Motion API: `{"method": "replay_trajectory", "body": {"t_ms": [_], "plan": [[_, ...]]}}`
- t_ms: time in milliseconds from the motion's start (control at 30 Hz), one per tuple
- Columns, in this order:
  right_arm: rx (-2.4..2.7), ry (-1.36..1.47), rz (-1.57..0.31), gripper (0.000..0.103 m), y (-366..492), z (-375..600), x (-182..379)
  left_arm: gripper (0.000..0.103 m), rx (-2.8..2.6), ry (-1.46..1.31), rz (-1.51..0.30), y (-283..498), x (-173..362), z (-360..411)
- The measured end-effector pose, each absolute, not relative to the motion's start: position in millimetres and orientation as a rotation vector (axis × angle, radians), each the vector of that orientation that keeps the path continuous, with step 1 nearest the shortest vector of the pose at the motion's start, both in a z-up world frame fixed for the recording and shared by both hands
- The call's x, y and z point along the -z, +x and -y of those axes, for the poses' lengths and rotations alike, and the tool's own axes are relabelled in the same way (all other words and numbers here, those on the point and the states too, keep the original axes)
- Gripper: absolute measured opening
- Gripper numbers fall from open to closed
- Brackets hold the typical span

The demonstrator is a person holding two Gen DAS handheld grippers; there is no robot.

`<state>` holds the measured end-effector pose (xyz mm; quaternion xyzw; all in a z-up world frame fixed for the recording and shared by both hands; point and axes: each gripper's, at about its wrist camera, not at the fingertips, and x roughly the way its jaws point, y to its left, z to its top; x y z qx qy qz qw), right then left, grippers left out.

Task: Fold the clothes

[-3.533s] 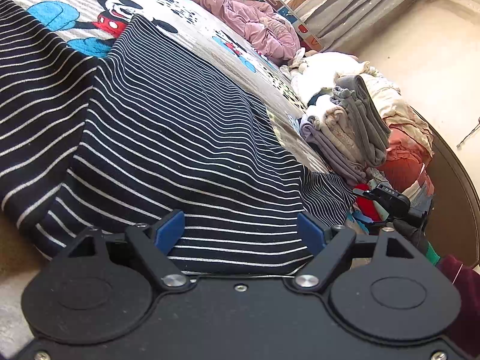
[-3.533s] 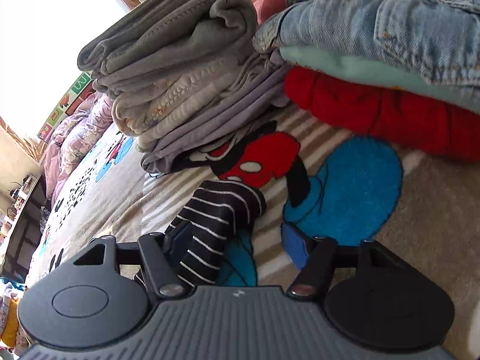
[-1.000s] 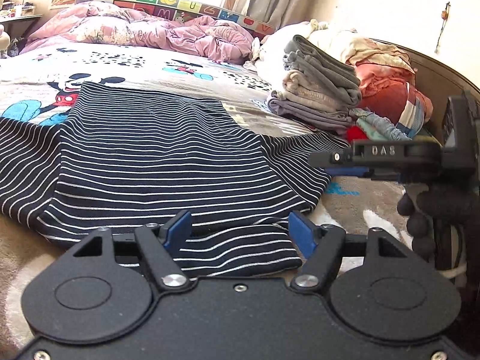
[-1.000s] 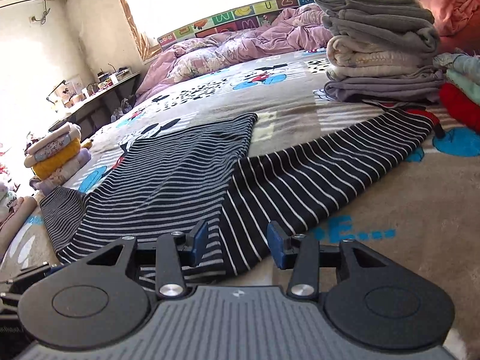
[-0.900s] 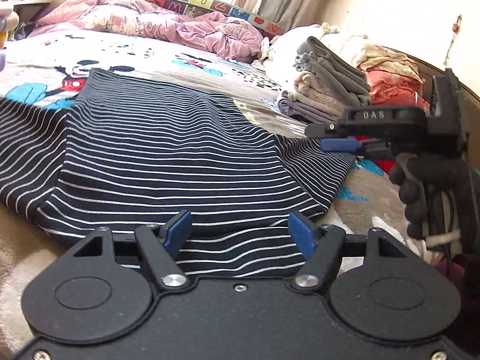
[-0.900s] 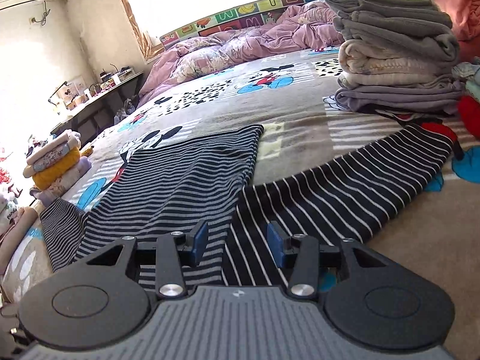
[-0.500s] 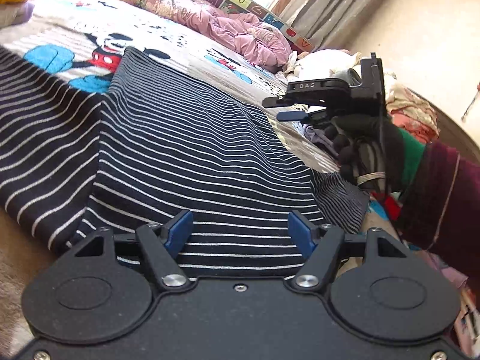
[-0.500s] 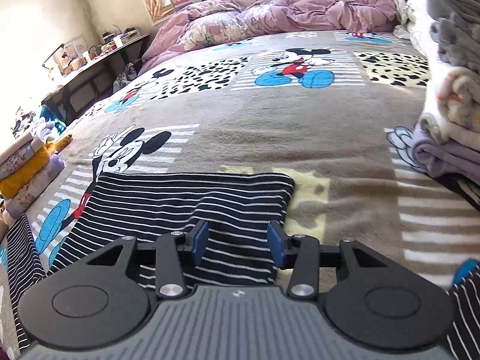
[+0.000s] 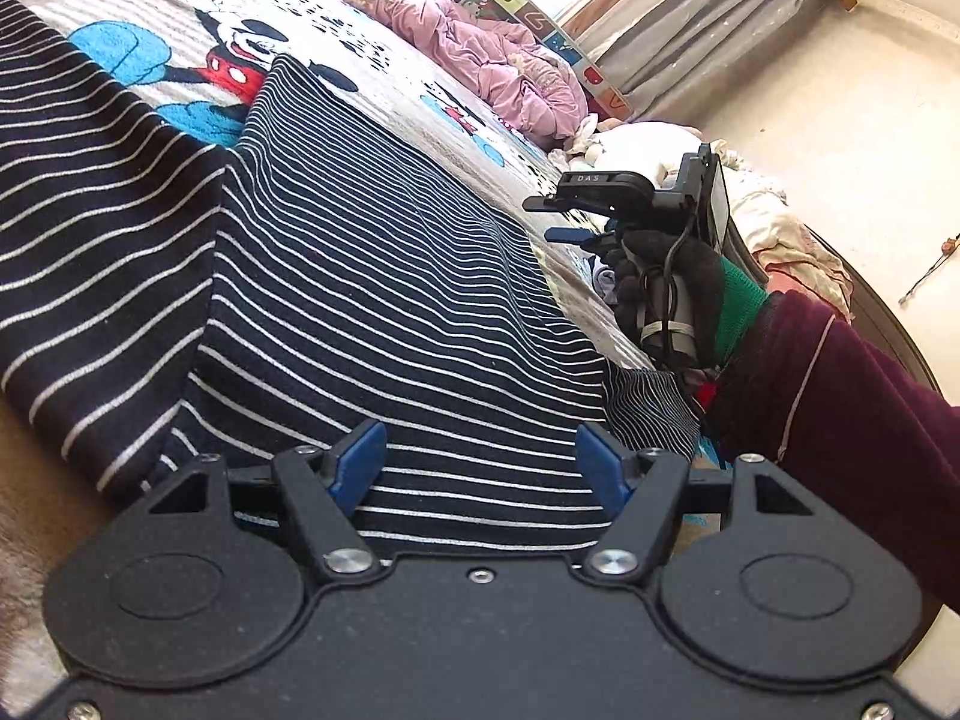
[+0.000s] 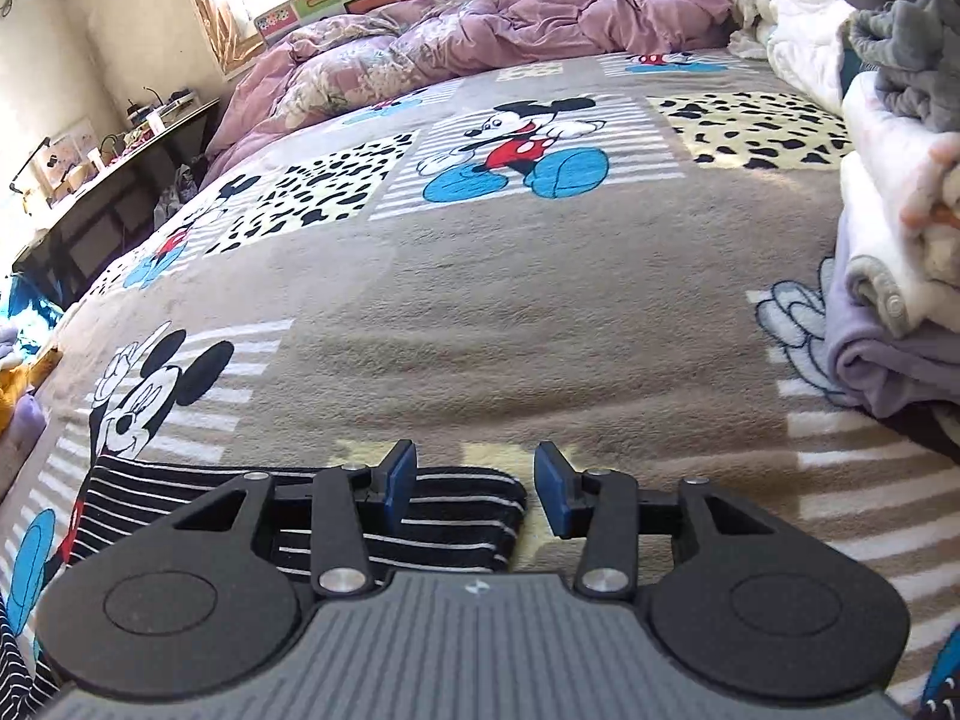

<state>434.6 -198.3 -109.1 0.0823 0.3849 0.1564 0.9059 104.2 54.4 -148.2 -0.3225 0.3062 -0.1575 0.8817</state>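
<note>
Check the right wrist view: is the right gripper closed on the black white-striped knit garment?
No, the right gripper stands open above the corner of the black white-striped knit garment, with a clear gap between its blue pads.

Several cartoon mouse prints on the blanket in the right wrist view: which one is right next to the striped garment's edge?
The face-only mouse print at lower left, just above the striped garment. The full-figure one with red shorts lies farther up the blanket.
</note>
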Motion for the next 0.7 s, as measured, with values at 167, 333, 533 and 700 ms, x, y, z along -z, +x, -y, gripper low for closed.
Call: {"method": "replay_trajectory", "body": {"t_ms": [167, 333, 533, 700], "plan": [[-0.322, -0.127, -0.819, 0.044, 436.0, 172.9, 136.6, 0.069, 0.332, -0.667, -0.638, 105.1, 148.7, -54.3], [-0.349, -0.080, -0.766, 0.046, 417.1, 171.7, 106.6, 0.069, 0.331, -0.659, -0.636, 106.0, 149.1, -53.8], [-0.661, 0.115, -0.765, 0.046, 326.7, 162.4, 87.1, 0.069, 0.328, -0.650, -0.631, 104.9, 148.6, -52.7], [-0.585, 0.164, -0.812, 0.039, 267.1, 190.4, 128.2, 0.069, 0.328, -0.630, -0.623, 101.6, 148.7, -50.3]]}}
